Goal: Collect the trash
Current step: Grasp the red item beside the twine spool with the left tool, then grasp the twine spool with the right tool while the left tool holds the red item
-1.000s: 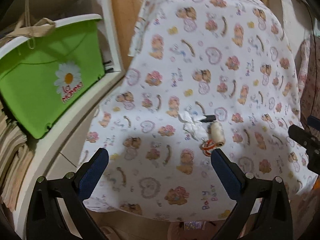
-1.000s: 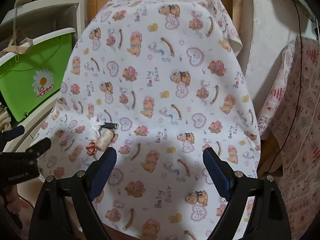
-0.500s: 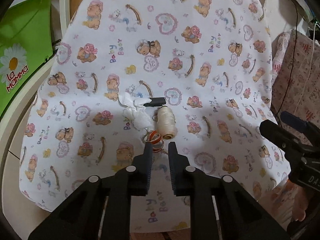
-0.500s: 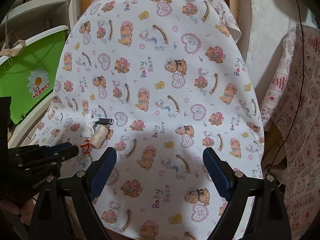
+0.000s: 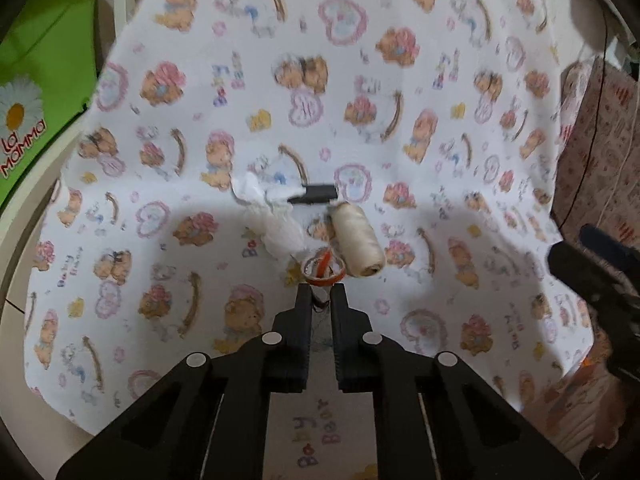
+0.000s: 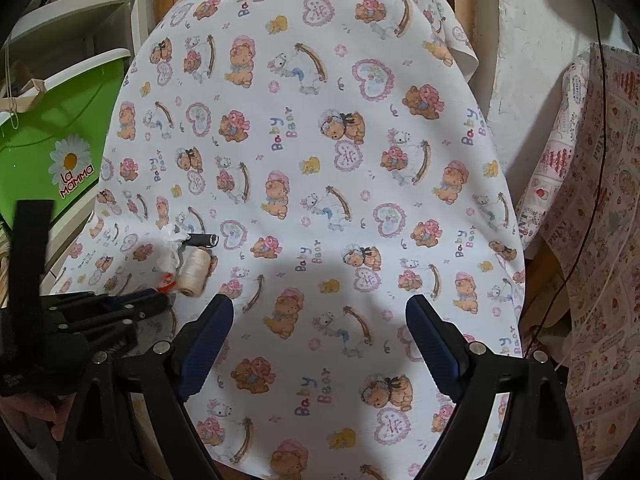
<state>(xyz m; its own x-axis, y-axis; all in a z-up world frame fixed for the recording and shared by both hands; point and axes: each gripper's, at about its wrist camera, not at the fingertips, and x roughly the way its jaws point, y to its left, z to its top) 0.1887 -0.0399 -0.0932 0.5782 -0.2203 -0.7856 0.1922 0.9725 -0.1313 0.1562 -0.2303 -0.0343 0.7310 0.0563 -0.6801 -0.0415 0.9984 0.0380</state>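
Two views, each giving something the other lacks. In the left wrist view: left gripper drawn narrow, jaws nearly together, a thin dark scrap or thread apparently pinched in the slim gap, hard to tell what. Just ahead of the tips, a small clear ring with orange trim, touching the cream thread spool. Beside those, crumpled white tissue and a short black cylinder, all clustered mid-way up the teddy-bear print cloth. At the right edge, blurred, part of the right gripper. In the right wrist view: right gripper spread wide, nothing between the blue pads, above bare cloth well apart from the cluster. Only here seen from the side: left gripper tips low by the orange ring, whether touching it cannot be told. Only here too, the white shelf above the green bin with daisy logo, and the patterned fabric hanging at right.
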